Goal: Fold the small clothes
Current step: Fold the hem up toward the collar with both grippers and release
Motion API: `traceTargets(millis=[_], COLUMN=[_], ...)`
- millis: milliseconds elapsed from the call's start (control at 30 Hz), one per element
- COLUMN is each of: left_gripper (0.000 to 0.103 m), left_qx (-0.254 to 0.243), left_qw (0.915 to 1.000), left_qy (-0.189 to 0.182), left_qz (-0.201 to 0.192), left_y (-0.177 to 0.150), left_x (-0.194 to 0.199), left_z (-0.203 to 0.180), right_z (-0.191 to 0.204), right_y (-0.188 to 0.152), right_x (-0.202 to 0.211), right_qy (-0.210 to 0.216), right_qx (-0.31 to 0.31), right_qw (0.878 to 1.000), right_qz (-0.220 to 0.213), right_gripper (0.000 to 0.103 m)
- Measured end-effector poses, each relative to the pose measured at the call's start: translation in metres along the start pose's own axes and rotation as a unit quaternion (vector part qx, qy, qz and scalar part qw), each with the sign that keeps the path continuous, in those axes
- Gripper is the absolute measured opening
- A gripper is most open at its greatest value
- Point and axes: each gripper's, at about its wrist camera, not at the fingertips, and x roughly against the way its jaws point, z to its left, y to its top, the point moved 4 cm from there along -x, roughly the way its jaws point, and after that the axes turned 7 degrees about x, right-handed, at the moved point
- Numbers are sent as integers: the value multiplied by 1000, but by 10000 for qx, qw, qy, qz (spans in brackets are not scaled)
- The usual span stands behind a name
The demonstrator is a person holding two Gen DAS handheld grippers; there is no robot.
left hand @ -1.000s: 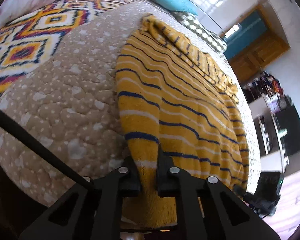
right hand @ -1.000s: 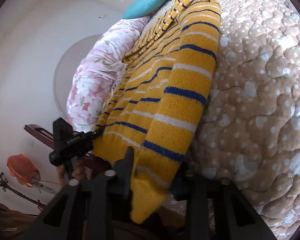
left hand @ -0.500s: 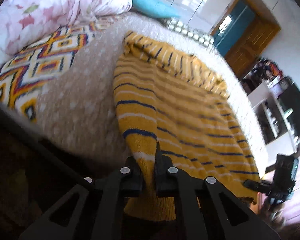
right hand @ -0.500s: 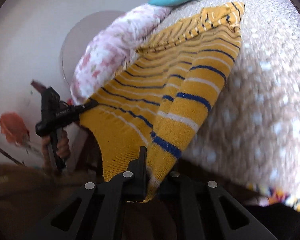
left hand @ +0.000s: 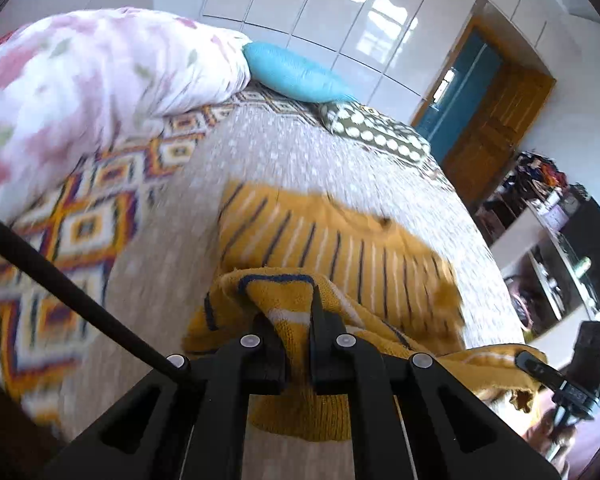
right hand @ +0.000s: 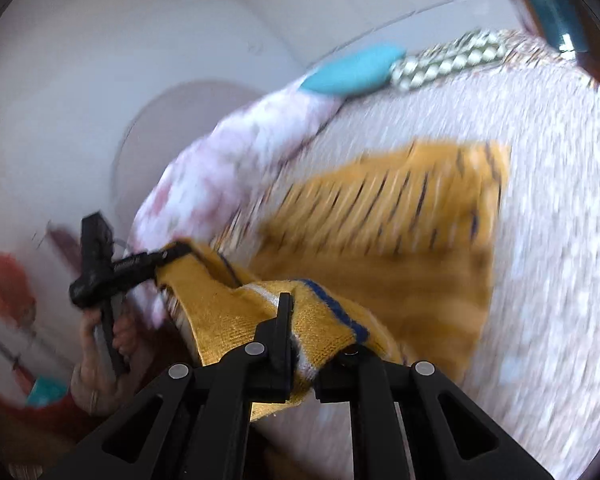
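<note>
A yellow knit sweater [left hand: 340,240] with navy and white stripes lies on the beige dotted quilt [left hand: 300,152]. My left gripper [left hand: 296,320] is shut on one corner of its hem and holds it raised above the body. My right gripper [right hand: 300,332] is shut on the other hem corner of the sweater [right hand: 400,216], also lifted. The hem hangs slack between them. The right gripper shows at the right edge of the left wrist view [left hand: 540,364]; the left gripper shows at left in the right wrist view [right hand: 156,260]. Both views are motion-blurred.
A pink floral duvet [left hand: 80,80], a turquoise pillow [left hand: 296,76] and a dotted olive pillow [left hand: 376,132] lie at the head of the bed. A patterned blanket [left hand: 80,220] covers the left side. A wooden door [left hand: 488,120] and cluttered shelves [left hand: 552,240] stand to the right.
Both grippers have lifted the hem off the bed edge and carried it forward over the sweater body. The sweater now looks folded shorter, and the cameras tilted up.
</note>
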Motion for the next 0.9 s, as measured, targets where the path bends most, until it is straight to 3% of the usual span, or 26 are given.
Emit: traceTargets(millis=[133, 233, 333, 367, 400, 467, 600, 767, 900], left_gripper=[7, 7, 10, 14, 19, 30, 56, 60, 63], left_qx=[64, 68, 410, 590, 892, 1260, 1612, 1577, 1258], left_qw=[9994, 9969, 9931, 9919, 9899, 9866, 9848, 9861, 9906], left_qy=[297, 639, 684, 650, 476, 166, 124, 148, 337], left_qz=[192, 462, 854, 920, 989, 1022, 633, 494, 426], left_y=[35, 43, 39, 40, 42, 48, 68, 85, 75], left_x=[-68, -110, -140, -145, -150, -155, -151, -140, -116], left_z=[-10, -9, -1, 5, 11, 18, 32, 42, 46], right_z=[-39, -63, -92, -98, -107, -127, -160, -185, -186], right_y=[34, 42, 45, 49, 51, 58, 63, 77, 90], right_x=[-38, -60, -79, -86, -90, -99, -115, -124, -113], right_qy=[-379, -309, -156, -60, 12, 68, -40, -458, -702], right_qx=[-405, -836, -1442, -1630, -1822, -2194, -2622, -2786, -2605], right_qw=[9984, 9960, 9894, 9866, 9833, 9754, 9647, 9587, 9622], right_qz=[-93, -5, 13, -7, -38, -181, -227, -336, -377], right_gripper=[8, 10, 14, 23, 39, 50, 52, 57, 62])
